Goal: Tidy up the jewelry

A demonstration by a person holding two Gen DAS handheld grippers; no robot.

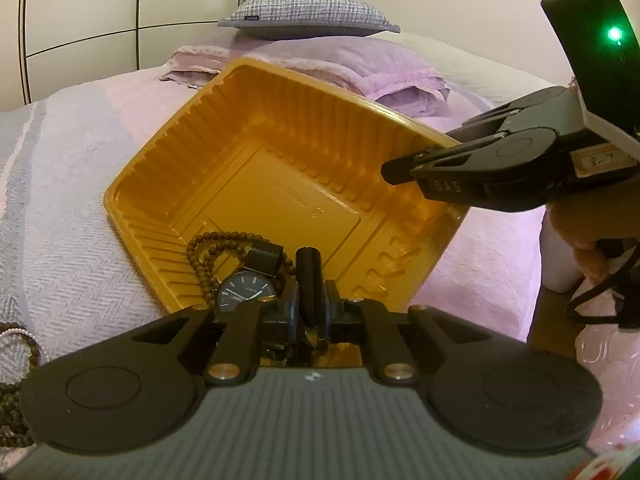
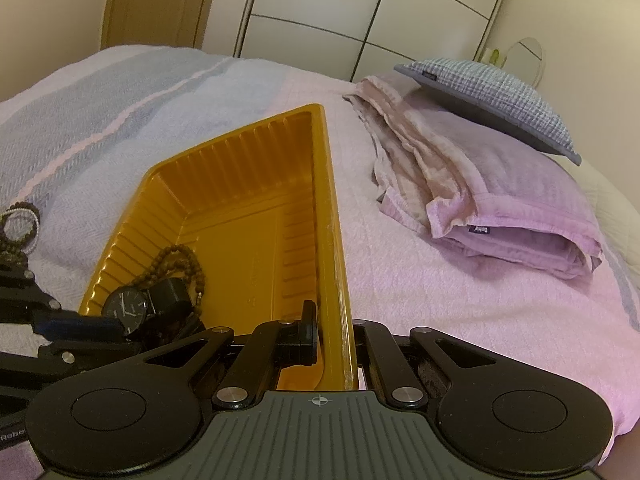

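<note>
A yellow plastic tray (image 1: 172, 148) lies on the bed, tilted up. Inside its near corner lie a brown bead necklace (image 1: 208, 240) and a black watch (image 1: 246, 292). My left gripper (image 1: 310, 312) is shut on the watch's black strap (image 1: 309, 276), over the tray's near corner. My right gripper (image 2: 336, 340) is shut on the tray's right wall (image 2: 332, 216); it also shows in the left wrist view (image 1: 404, 168) at the tray's right rim. The watch (image 2: 126, 306) and necklace (image 2: 176, 258) show in the right wrist view too.
More bead bracelets (image 1: 16, 344) lie on the blanket left of the tray, also in the right wrist view (image 2: 20, 224). A folded purple blanket (image 2: 500, 200) and a checked pillow (image 2: 488, 88) sit beyond. Wardrobe doors (image 2: 360, 12) stand behind the bed.
</note>
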